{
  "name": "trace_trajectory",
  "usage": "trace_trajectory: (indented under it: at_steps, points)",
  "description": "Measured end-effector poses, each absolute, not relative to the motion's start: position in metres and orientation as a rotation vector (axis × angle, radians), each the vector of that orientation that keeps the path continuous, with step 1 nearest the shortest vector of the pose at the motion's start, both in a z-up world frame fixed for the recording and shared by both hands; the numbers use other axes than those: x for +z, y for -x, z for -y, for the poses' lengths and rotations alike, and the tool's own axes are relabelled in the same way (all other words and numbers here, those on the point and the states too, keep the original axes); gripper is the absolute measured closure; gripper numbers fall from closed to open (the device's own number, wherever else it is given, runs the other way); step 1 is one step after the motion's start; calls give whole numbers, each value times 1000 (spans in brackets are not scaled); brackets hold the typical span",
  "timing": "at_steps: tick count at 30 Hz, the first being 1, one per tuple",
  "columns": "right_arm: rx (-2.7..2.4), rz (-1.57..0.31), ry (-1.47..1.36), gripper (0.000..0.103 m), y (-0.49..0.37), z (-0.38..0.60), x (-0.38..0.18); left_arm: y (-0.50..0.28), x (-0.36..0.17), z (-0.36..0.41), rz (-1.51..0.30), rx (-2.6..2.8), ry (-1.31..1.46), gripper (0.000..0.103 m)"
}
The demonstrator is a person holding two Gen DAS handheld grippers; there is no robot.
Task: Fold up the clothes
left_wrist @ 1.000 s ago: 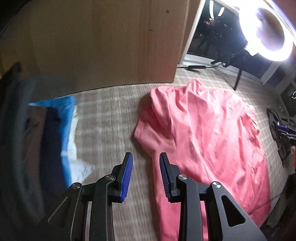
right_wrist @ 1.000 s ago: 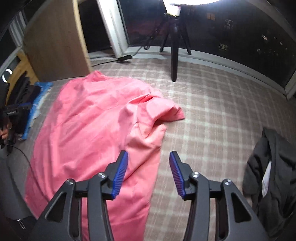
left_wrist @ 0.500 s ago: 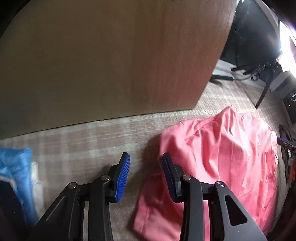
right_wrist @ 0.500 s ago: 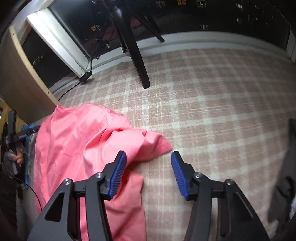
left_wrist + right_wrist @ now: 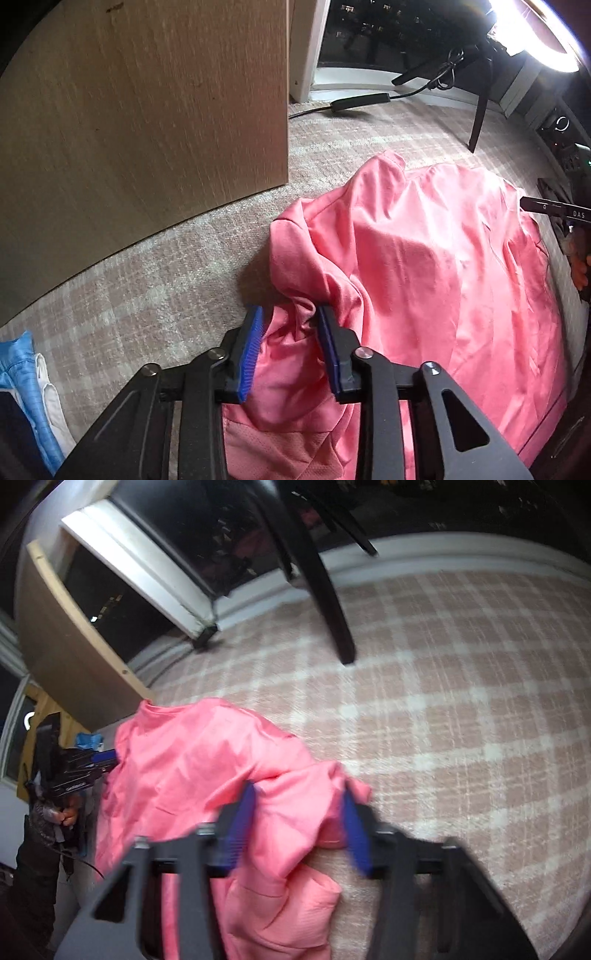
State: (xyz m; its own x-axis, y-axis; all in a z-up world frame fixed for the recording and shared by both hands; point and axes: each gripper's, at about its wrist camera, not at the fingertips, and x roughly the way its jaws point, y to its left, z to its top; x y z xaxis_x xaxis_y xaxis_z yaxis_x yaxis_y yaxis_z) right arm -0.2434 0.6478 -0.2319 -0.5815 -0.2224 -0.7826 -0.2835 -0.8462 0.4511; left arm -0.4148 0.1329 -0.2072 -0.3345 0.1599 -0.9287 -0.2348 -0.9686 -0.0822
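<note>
Your left gripper (image 5: 290,350) and right gripper (image 5: 299,827) each straddle a sleeve fold of the pink shirt (image 5: 424,288), jaws released. Shirt lies on the checked rug (image 5: 461,720); bare rug to its right, a wood panel (image 5: 147,110) near its left edge.

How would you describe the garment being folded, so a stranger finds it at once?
Look at the beige checked carpet beside the tall wooden panel. Spread there lies a large pink garment, far bigger than the small blue and white cloth nearby.

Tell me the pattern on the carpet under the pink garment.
A beige-and-white plaid check on the carpet, clearest in the right wrist view.
</note>
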Motion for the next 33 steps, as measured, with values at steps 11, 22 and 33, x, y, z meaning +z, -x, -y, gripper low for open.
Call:
trace_trajectory:
  at_steps: [11,22,33]
  points:
    - [2497,-320,1243,57,228,-654,-174,404,-197,-123,-109,2407,1655,76]
    - [2787,-323,1406,57,257,-557,-159,366,-197,-83,26,2519,1659,74]
    - [2916,14,1635,57,381,-454,-187,350,-217,-87,123,2480,1621,100]
